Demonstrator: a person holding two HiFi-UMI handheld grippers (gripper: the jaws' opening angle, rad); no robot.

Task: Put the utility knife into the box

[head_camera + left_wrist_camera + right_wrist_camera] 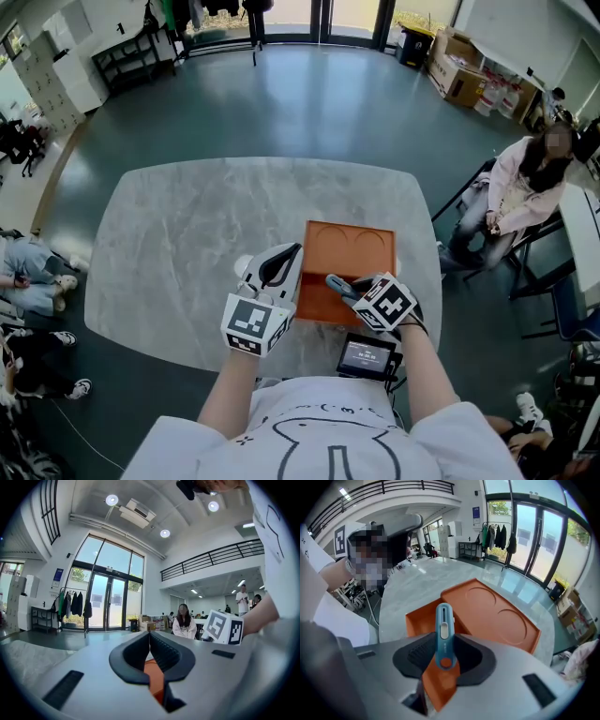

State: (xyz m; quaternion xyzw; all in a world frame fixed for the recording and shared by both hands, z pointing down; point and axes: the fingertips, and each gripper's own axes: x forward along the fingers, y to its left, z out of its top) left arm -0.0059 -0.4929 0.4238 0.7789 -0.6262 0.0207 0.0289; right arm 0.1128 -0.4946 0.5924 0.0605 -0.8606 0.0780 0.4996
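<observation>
An orange box [349,251] lies open on the marble table [187,244], its lid with two round embossings [497,616] folded back behind the shallow tray [417,620]. My right gripper [349,291] [443,649] is shut on a blue-grey utility knife [337,283] [444,630]. The knife points forward over the tray's near edge. My left gripper [286,258] [149,637] is just left of the box, tilted upward, its jaw tips touching. Nothing shows held between them.
A person in a pink top [525,187] sits on a chair beyond the table's right edge. A small screen device [366,356] hangs at the near table edge. Cardboard boxes [459,75] stand far back right, and people sit on the floor at left [28,281].
</observation>
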